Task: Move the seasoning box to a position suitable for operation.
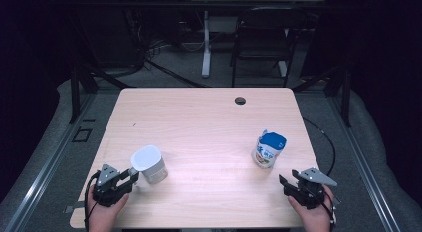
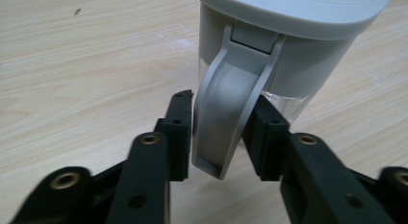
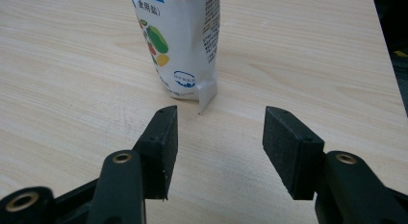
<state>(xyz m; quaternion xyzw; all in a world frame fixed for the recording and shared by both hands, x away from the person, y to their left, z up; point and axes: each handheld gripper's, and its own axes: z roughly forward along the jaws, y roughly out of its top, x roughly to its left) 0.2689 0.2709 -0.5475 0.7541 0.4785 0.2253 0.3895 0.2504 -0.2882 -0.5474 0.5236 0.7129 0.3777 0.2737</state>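
hands low at the tabletop's point(image 1: 209, 117) near edge, left gripper point(image 1: 130, 176) level by the near left corner, jaws closed on the handle point(image 2: 226, 118) of a grey jug point(image 1: 149, 165), right gripper point(image 1: 284, 183) level near the right corner, jaws open, short of a blue-white pouch point(image 1: 268, 149).

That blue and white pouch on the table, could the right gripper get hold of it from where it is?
Probably yes. The right gripper is open and points at the pouch, which stands upright just beyond its jaws. Bare table lies between them, so a short push forward should bring the pouch between the jaws.
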